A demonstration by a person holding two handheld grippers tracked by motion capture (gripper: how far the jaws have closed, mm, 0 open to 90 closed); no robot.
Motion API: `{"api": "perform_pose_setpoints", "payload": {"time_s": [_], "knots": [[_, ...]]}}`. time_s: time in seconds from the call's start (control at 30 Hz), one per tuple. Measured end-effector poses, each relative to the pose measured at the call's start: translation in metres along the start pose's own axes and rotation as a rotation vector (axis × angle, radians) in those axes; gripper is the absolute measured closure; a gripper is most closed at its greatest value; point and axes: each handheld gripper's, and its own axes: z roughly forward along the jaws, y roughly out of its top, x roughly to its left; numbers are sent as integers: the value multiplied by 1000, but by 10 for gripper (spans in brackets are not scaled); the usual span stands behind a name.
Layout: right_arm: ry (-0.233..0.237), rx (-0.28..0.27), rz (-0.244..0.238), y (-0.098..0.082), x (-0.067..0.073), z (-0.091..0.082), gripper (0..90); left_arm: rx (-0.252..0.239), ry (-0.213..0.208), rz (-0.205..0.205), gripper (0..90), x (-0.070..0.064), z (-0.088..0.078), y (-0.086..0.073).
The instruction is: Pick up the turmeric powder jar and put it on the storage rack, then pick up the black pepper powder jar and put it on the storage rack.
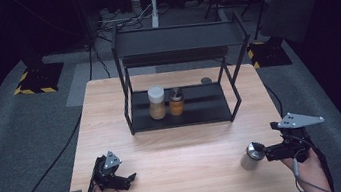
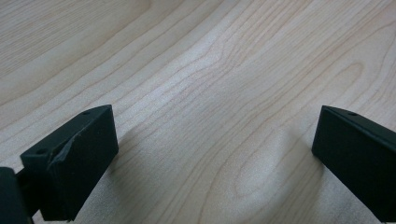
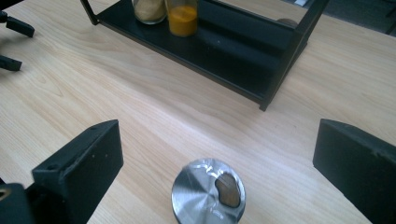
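Note:
A small shaker jar with a shiny metal lid (image 1: 249, 156) (image 3: 208, 196) stands on the wooden table (image 1: 181, 150) near its front right. My right gripper (image 1: 266, 153) (image 3: 218, 128) is open, its jaws spread to either side of the jar without touching it. A black two-tier rack (image 1: 178, 72) (image 3: 243, 51) sits at the back middle. Its lower shelf holds a white-lidded jar of tan powder (image 1: 157, 103) (image 3: 149, 9) and a jar of orange powder (image 1: 176, 103) (image 3: 182, 18). My left gripper (image 1: 129, 179) (image 2: 214, 121) is open over bare wood at the front left.
A small round grey object (image 1: 205, 80) (image 3: 286, 21) lies on the table behind the rack. The rack's upper shelf (image 1: 178, 39) looks bare. Bare wood spans the space between the two grippers. Cables and stands lie on the dark floor beyond.

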Motion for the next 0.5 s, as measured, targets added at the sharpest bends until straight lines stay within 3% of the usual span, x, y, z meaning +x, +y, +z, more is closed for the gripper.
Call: {"api": "perform_pose_setpoints", "payload": {"time_s": [0.27,0.5], "knots": [[16,-11,-2,-19,7,-5,11,0,0,0,0,0,0,0],[22,14,-2,-32,13,1,12,0,0,0,0,0,0,0]]}}
